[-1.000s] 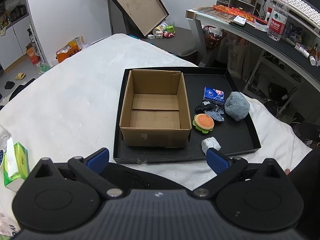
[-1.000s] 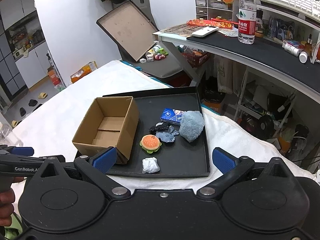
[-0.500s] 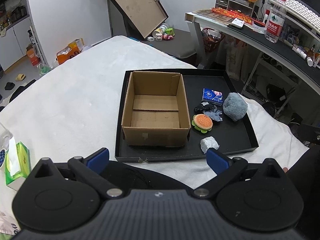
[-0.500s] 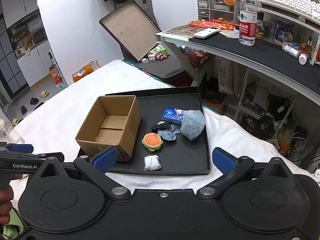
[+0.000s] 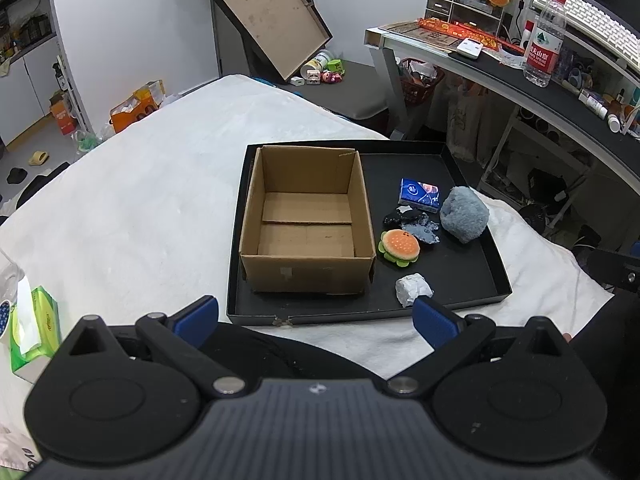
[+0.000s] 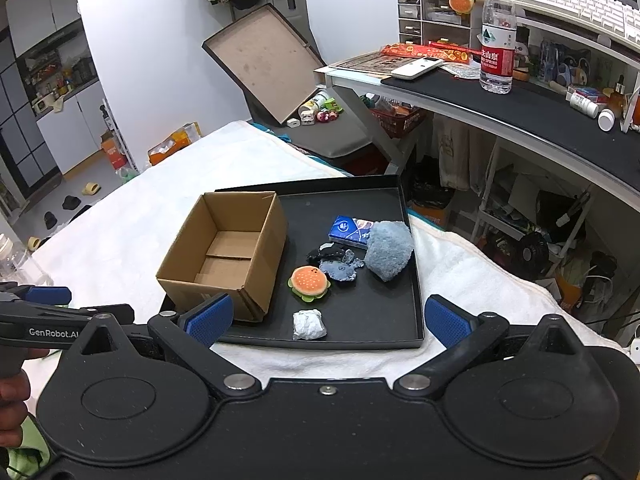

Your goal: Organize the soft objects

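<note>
Both of your tools are spread wide and carry nothing: the left tool hangs back from the near edge of the black tray, and the right tool hangs over the tray's near right corner. Nothing has gone into the cardboard box yet; it stands empty on the tray's left half, and the tray itself lies on a bed covered with a white towel.

The soft things sit in a cluster to the right of the box: the crumpled white wad nearest you, the burger plush just beside the box wall, the dark fish-shaped toy touching the burger's far side, the grey fluffy ball and the blue tissue pack behind.

The crowding is your main risk. If you close on the burger plush from above, one finger may catch the box wall or snag the dark toy and drag both. The grey ball will probably squash and slip if pinched shallow. Pressing down hard could tilt the tray, since the bedding under it gives. The box looks light and unanchored, so a knock on the way in may shove it. Start with the white wad, which lies apart.
</note>
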Available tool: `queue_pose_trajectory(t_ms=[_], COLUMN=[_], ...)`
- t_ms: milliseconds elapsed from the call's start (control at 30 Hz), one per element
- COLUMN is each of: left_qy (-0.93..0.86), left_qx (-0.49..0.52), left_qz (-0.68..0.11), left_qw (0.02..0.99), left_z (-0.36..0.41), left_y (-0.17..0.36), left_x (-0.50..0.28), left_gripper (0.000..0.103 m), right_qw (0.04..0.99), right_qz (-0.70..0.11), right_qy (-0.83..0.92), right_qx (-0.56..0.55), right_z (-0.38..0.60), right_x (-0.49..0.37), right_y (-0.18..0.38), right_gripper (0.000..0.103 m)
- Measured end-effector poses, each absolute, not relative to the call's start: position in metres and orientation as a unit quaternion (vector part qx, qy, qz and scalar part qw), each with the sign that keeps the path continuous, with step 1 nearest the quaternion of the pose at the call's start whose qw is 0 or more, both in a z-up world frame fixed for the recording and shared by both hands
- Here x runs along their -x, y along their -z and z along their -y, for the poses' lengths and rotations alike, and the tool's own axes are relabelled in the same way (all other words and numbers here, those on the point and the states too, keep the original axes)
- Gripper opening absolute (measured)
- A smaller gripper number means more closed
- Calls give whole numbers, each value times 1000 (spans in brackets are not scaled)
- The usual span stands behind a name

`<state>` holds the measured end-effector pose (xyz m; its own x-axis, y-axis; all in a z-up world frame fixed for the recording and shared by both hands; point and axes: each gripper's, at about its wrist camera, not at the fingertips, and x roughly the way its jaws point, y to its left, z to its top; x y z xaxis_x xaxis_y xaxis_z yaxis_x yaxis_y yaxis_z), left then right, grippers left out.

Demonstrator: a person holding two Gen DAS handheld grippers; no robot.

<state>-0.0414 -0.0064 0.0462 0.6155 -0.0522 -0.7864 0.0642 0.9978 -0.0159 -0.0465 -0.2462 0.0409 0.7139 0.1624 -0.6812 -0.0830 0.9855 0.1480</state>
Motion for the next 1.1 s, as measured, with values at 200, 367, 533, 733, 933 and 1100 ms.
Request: queue_pose_trajectory(t_ms=[200, 367, 533, 733, 933, 1100], left_qy=[33, 37, 40, 38, 35, 36], left_qx=[-6, -6, -6, -1, -4, -2], left_qz=[-437, -440, -444, -450, -455, -458], left_qw=[899, 897, 895, 892, 890, 888], left_z=[7, 9, 10, 9, 11, 12], left_y=[-47, -48, -47, -42, -36, -32], left_x=[42, 41, 38, 32, 25, 16], left_gripper=[102, 102, 102, 102, 102, 102], right_qw=[923, 922, 920, 918, 913, 910], right_qz=[-375, -378, -382, -388, -398, -404], right_qy=[-69, -66, -64, -66, -66, -65], right_qx=[-51, -52, -53, -52, -58, -62], right_z=[247, 249, 248, 250, 253, 256], right_x=[45, 44, 42, 38, 32, 24], right_y=[-41, -39, -36, -31, -23, -17], right_gripper=[103, 103, 103, 103, 103, 103])
